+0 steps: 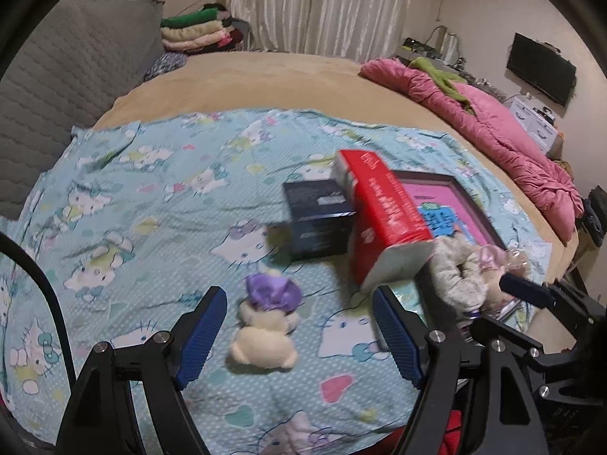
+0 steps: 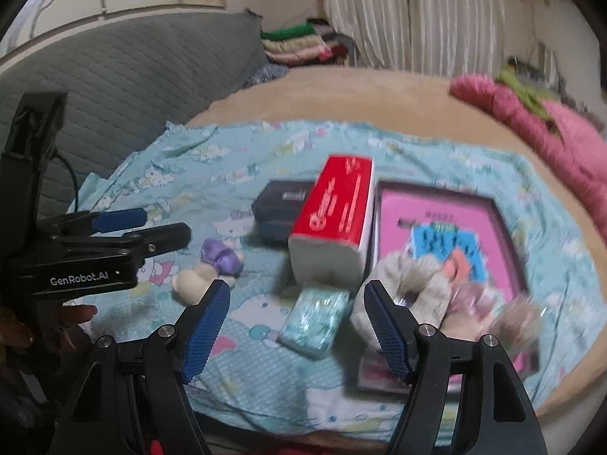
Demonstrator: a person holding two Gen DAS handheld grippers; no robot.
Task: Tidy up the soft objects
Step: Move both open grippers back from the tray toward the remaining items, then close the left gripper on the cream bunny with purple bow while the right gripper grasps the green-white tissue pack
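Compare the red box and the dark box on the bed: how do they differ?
The red box is long, bright red with white ends; the dark box is squat and navy-black. The red box sits tilted, leaning over the dark box's edge; the dark box lies flat on the cartoon-cat sheet. Both are printed cartons.

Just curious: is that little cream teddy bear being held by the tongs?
No, the teddy bear lies loose on the blue sheet, between the open left tongs but untouched.

bed (image 1: pixel 265 79), tan cover; pale blue cat-print sheet (image 1: pixel 151 197) spread on it. on sheet: cream plush toy (image 1: pixel 263 335), dark box (image 1: pixel 316 218), red tissue pack (image 1: pixel 383 216), small teal packet (image 2: pixel 316 322), pink framed tray (image 2: pixel 436 212). pink quilt (image 1: pixel 504 132) along far edge.
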